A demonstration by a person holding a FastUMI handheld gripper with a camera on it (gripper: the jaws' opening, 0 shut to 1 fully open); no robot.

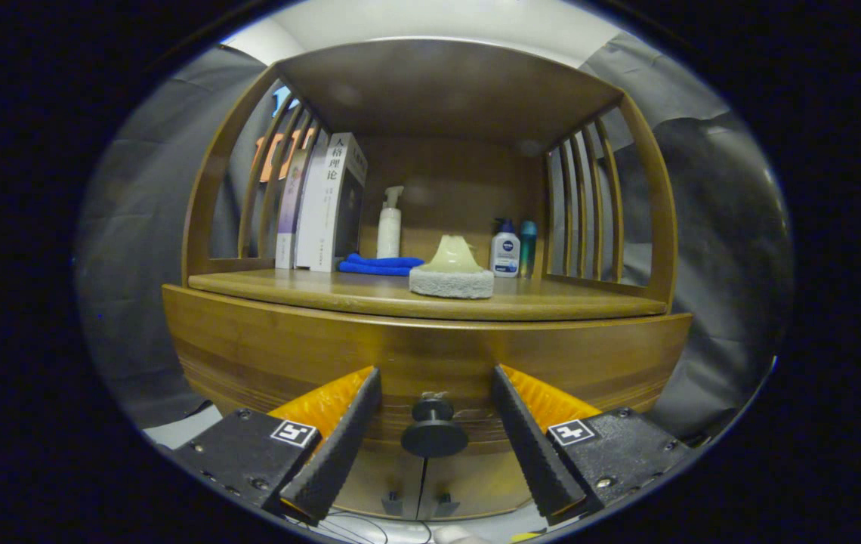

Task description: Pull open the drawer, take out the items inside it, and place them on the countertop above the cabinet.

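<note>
Fingers of the gripper [434,434] spread wide, level and pointed straight at a wooden cabinet [430,355], flank the dark round knob [433,429] of the closed drawer [423,378] without touching it; the knob sits between the fingertips, at 12 o'clock from the gripper. Above the drawer front, the tabletop [370,296] carries a pale sponge-based scrubber [452,272] near its front edge. At 10 o'clock from the scrubber lie a folded blue cloth [379,264], a white pump bottle [390,225] and upright books [328,202]. At 2 o'clock stand a white-and-blue lotion bottle [505,249] and a teal bottle [527,243] by the slatted side rail [585,204].
</note>
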